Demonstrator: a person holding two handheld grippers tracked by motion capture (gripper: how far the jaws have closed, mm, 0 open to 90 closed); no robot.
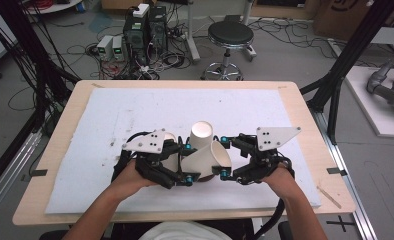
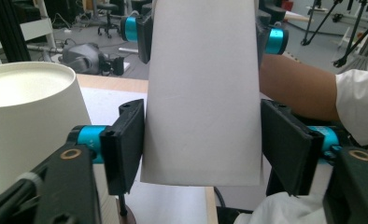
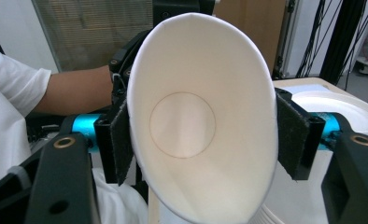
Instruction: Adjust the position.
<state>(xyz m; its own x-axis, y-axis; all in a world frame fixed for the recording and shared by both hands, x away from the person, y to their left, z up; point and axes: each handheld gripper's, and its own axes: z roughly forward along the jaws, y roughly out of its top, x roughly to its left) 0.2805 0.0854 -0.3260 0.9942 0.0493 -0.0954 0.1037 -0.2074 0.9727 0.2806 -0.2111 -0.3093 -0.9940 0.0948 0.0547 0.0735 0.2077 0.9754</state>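
My left gripper (image 1: 184,162) clamps base of paper cup (image 1: 207,159) lying sideways near front edge of white mat (image 1: 110,115); right gripper (image 1: 224,157) squeezes its rim oval. Risk: thin wall buckles, bumps upright cup (image 1: 201,135).

light: even, bright indoor | shadows: soft | glare: mild on white surfaces | blur: slight, backgrounds soft

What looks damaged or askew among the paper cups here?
The tilted paper cup held between both grippers looks squashed: in the right gripper view its mouth is pressed into a tall oval between the pads of the right gripper. The left gripper clamps its base end. The upright cup behind keeps a round rim.
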